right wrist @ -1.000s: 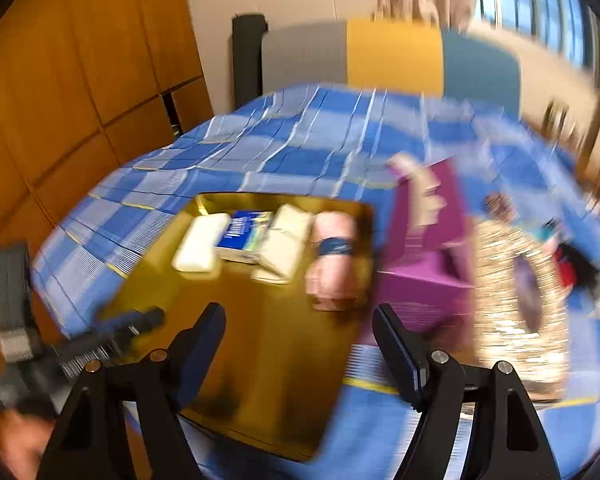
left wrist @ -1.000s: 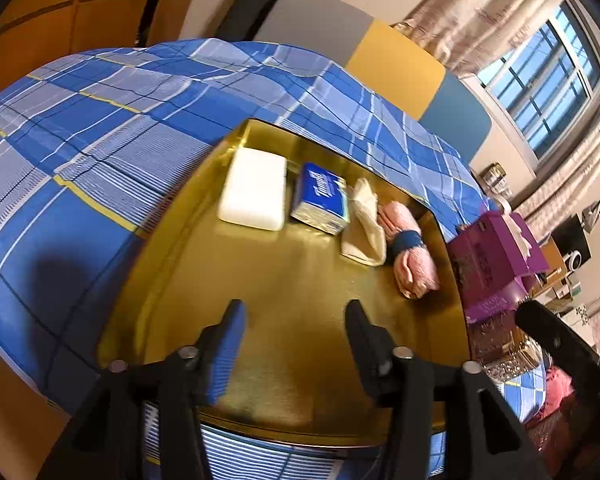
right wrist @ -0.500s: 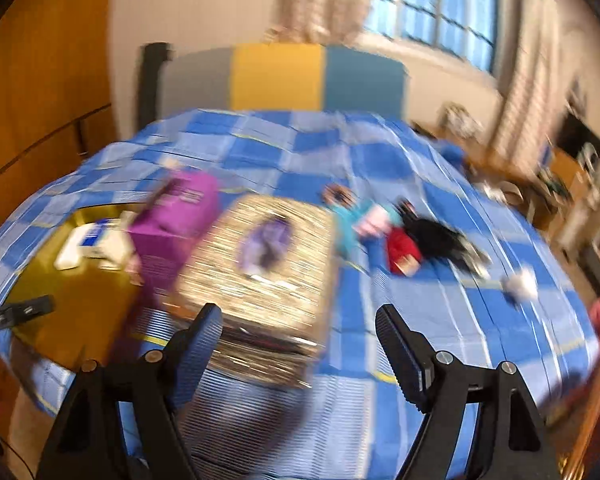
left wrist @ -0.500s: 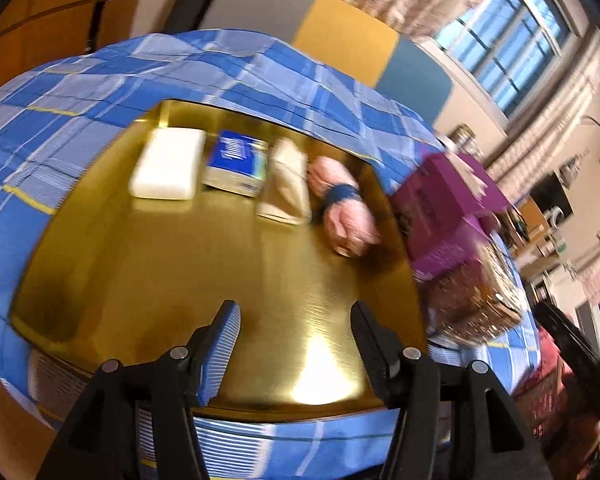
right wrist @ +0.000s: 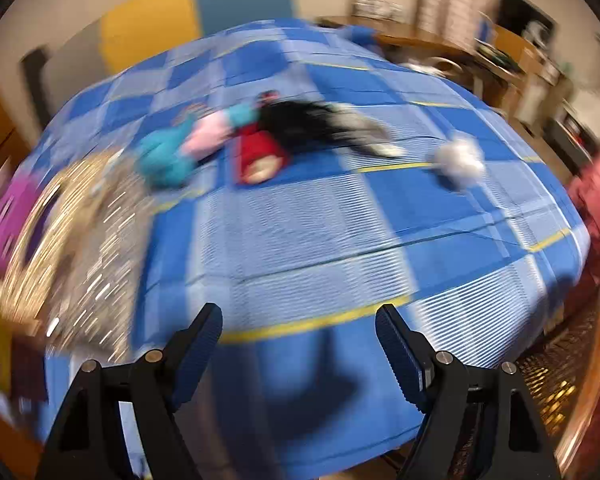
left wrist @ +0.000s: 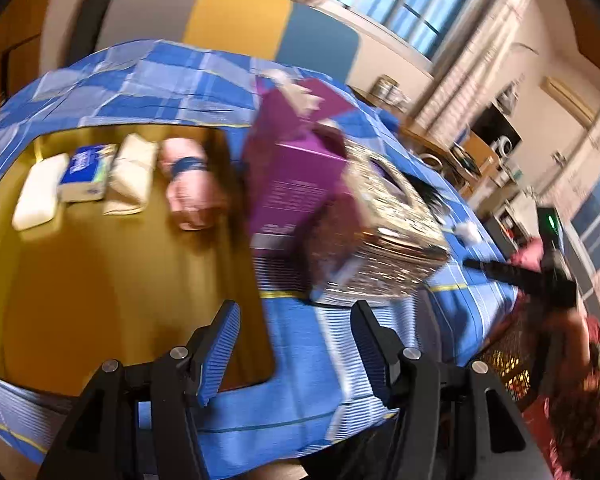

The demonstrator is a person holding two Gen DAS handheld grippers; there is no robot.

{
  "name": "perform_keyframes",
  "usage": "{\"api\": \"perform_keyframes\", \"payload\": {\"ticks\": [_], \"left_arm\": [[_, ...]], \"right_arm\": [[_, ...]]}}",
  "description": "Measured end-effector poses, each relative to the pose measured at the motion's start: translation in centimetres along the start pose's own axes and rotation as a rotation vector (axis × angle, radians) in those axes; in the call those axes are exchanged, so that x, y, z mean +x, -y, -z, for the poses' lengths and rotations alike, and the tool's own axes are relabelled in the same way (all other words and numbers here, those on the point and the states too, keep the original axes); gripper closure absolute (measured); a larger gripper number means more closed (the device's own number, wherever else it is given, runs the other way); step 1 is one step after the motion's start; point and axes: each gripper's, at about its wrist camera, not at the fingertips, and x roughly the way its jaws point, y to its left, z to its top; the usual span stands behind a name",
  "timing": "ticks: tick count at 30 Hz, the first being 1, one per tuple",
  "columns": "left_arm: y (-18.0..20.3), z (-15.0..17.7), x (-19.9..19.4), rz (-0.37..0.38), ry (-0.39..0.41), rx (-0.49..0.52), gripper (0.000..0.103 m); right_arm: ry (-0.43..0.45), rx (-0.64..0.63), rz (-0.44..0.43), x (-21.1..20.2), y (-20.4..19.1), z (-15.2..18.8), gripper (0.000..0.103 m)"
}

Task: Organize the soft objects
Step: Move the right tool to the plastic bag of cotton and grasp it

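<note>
A shallow gold metal tray [left wrist: 100, 280] occupies the left half of the left wrist view, resting on a blue plaid bedspread [left wrist: 300, 360]. Along the tray's far edge four soft items lie in a row, left to right: a white rectangular pad [left wrist: 38, 196], a blue-and-white tissue pack [left wrist: 85, 174], a cream folded cloth [left wrist: 131, 178] and a pink rolled towel with a dark blue band [left wrist: 188, 184]. Just right of the tray stands an open purple cardboard box [left wrist: 292, 176], and against its right side a glittery gold box [left wrist: 384, 236]; their contents cannot be made out. The left gripper [left wrist: 296, 344] hovers at the lower centre, jaws apart and empty. In the blurred right wrist view, loose soft items lie on the bedspread in the upper centre: a teal-and-pink plush [right wrist: 188, 146], a red plush [right wrist: 258, 156], a black-and-white plush [right wrist: 320, 126] and a white fluffy ball [right wrist: 460, 160] to the right. The right gripper [right wrist: 300, 344] hangs released, holding nothing.
</note>
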Motion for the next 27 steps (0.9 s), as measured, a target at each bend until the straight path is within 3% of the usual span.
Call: {"api": "perform_keyframes", "payload": {"ticks": [4, 9, 13, 20, 22, 27], "left_arm": [[2.6, 0.0, 0.6, 0.030, -0.012, 0.051, 0.045], [5.3, -0.3, 1.3, 0.071, -0.035, 0.107, 0.045], [7.4, -0.7, 1.5, 0.109, -0.042, 0.140, 0.045], [10.1, -0.9, 2.4, 0.125, -0.068, 0.179, 0.045], [10.4, -0.7, 2.6, 0.125, -0.076, 0.188, 0.045], [12.0, -0.8, 3.6, 0.134, -0.094, 0.203, 0.045]], "right_arm": [[0.058, 0.132, 0.079, 0.3, 6.1, -3.8, 0.023], [0.159, 0.187, 0.199, 0.7, 11.6, -8.4, 0.023], [0.181, 0.239, 0.217, 2.2, 14.6, -10.9, 0.023], [0.112, 0.261, 0.220, 7.0, 17.0, -12.6, 0.023], [0.071, 0.275, 0.174, 8.4, 17.4, -12.8, 0.024], [0.010, 0.262, 0.134, 10.8, 17.5, -13.2, 0.036]]}}
